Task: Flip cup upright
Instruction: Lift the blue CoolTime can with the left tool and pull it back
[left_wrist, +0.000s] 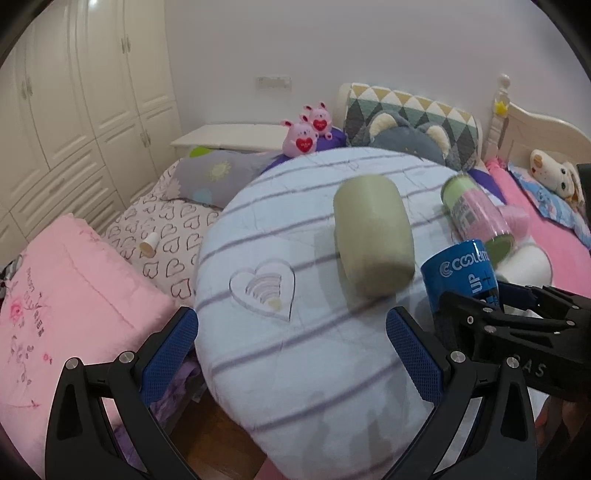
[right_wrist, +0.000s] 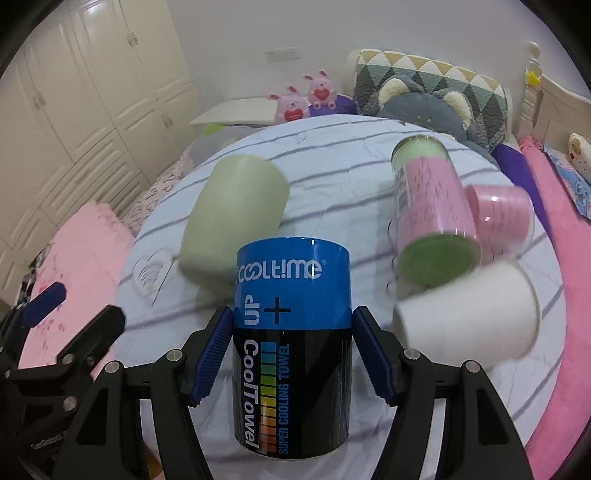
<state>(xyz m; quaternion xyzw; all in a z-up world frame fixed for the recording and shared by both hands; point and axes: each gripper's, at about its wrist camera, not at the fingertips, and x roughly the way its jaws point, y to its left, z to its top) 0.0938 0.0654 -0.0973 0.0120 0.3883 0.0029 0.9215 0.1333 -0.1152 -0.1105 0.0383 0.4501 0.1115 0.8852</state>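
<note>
A blue and black "CoolTowel" can-shaped cup sits between the blue pads of my right gripper, which is shut on it; it also shows in the left wrist view. A pale green cup lies on its side on the round striped cushion; it also shows in the right wrist view. My left gripper is open and empty, just in front of the green cup. A clear tube with pink and green contents and a white cup lie on their sides to the right.
A pink cup lies behind the tube. The cushion rests on a bed with a pink quilt, a heart-print sheet, pillows and plush toys. White wardrobes stand at the left.
</note>
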